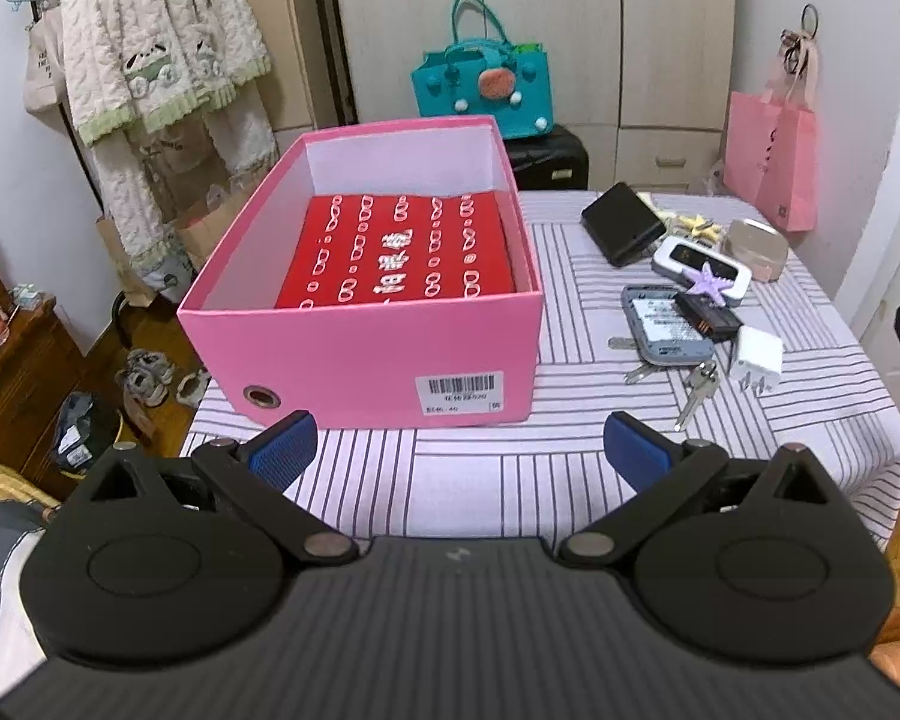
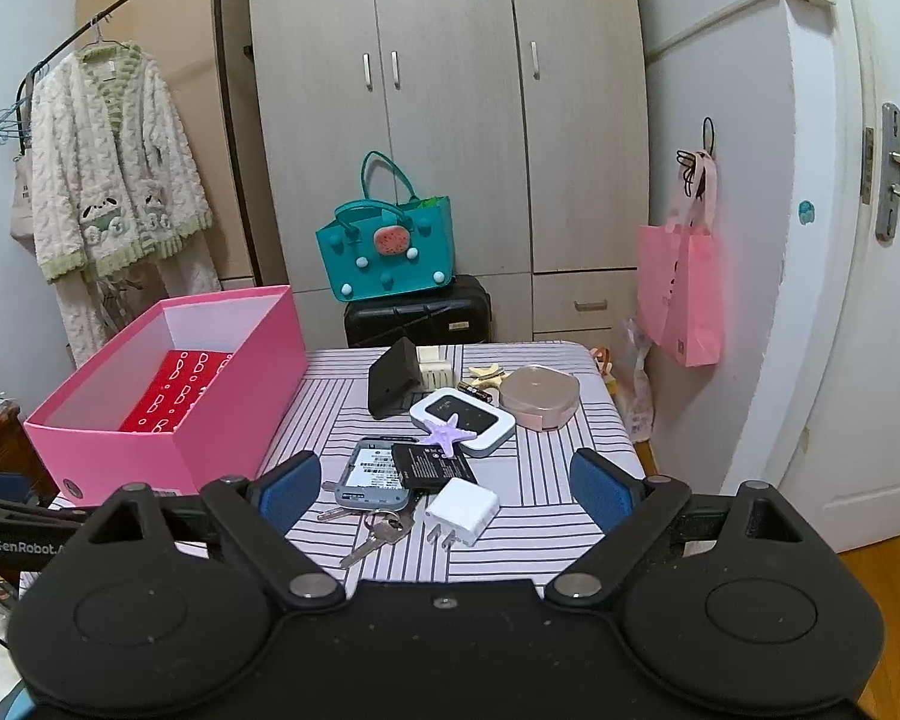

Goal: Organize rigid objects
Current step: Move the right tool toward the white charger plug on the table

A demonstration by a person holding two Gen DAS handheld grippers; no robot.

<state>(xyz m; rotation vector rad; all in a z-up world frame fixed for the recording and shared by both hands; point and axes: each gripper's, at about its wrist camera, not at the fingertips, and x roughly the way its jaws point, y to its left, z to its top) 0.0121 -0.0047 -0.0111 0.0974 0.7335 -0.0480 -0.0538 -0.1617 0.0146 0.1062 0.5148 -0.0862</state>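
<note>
Ideally the wide-open, empty right gripper [image 2: 444,489] drops squarely over the white charger [image 2: 463,511]; the left gripper [image 1: 459,450], equally open and empty, waits by the pink box [image 1: 360,354].

Near end of red box [image 2: 171,393] hidden behind pink box wall [image 2: 222,420].

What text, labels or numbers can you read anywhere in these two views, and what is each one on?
"GenRobot": white print on the black left gripper arm seen at the right wrist view's left edge; letters after it are cut off.
White barcode sticker on the pink cardboard box: digits too small to read.
Red patterned box inside: white characters, blurred.
Grey device's printed label: too small.
Black flat battery: print unreadable.
</note>
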